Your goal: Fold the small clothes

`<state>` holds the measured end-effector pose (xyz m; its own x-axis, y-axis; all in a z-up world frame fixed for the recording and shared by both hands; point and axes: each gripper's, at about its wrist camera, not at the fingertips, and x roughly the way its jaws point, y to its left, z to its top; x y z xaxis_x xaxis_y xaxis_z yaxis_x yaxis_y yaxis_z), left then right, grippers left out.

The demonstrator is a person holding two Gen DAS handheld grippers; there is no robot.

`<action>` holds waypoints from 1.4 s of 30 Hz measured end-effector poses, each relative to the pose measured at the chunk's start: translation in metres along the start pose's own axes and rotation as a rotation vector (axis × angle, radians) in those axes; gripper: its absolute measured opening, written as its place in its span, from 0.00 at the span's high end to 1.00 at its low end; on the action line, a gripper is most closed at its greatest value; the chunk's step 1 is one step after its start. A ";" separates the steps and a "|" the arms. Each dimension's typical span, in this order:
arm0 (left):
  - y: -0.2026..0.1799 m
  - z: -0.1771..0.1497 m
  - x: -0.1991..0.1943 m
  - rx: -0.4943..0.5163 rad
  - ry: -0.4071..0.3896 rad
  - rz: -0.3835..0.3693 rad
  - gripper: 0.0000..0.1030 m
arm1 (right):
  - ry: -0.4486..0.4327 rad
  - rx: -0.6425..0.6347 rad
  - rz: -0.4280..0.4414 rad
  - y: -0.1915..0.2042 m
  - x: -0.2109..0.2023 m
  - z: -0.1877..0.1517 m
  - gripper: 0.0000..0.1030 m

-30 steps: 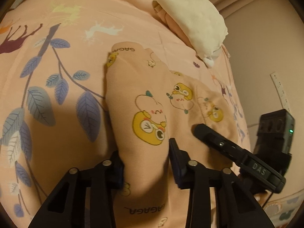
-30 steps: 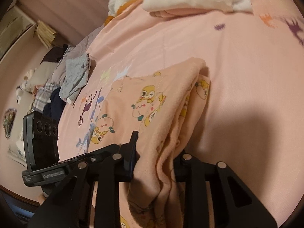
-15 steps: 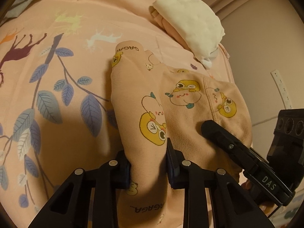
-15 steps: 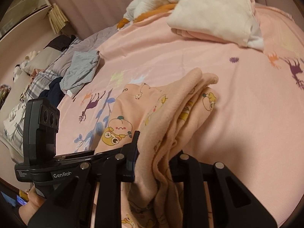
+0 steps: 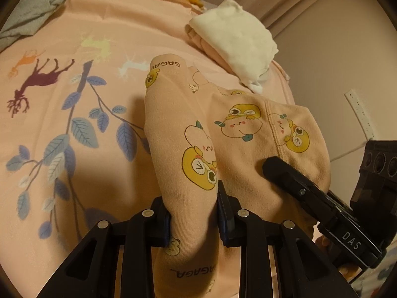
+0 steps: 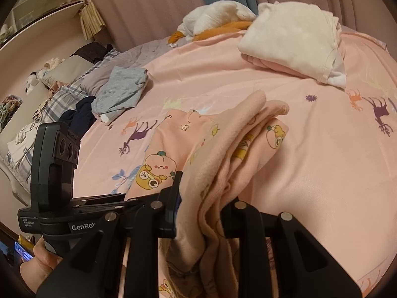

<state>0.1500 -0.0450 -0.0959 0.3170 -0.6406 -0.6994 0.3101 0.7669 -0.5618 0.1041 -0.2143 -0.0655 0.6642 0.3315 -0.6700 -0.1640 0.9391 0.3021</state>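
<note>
A peach child's garment printed with yellow cartoon animals and "GAGAGA" lettering lies partly folded on the pink bed sheet. My left gripper is shut on its near edge, which bulges up between the fingers. My right gripper is shut on several bunched layers of the same garment and lifts them off the sheet. The right gripper's finger shows in the left wrist view, pressed against the cloth. The left gripper's body shows at the left of the right wrist view.
A folded stack topped with white cloth lies at the far side of the bed. A grey folded garment, dark clothes and plaid bedding sit at the left. A white and orange plush lies near the curtain.
Both grippers have lifted and tilted up while still holding the garment. More of the far bed, the stack and the curtain has come into view. The right-hand layers have bunched higher.
</note>
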 end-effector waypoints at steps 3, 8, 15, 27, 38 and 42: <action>0.000 -0.005 -0.013 0.004 -0.014 -0.002 0.74 | -0.011 -0.008 0.008 0.008 -0.009 -0.003 0.78; -0.002 -0.014 -0.031 0.010 -0.029 0.002 0.74 | -0.021 -0.021 0.018 0.022 -0.023 -0.009 0.78; -0.002 -0.022 -0.051 0.014 -0.052 0.007 0.74 | -0.031 -0.042 0.031 0.039 -0.038 -0.018 0.78; -0.003 -0.033 -0.081 0.013 -0.097 0.023 0.74 | -0.053 -0.078 0.062 0.067 -0.056 -0.025 0.78; -0.001 -0.043 -0.106 0.011 -0.135 0.044 0.74 | -0.066 -0.114 0.087 0.089 -0.062 -0.025 0.77; 0.001 -0.045 -0.112 0.008 -0.148 0.053 0.74 | -0.067 -0.129 0.094 0.095 -0.061 -0.024 0.77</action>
<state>0.0743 0.0295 -0.0378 0.4619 -0.5980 -0.6550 0.2963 0.8001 -0.5216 0.0306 -0.1435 -0.0117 0.6877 0.4157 -0.5952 -0.3172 0.9095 0.2687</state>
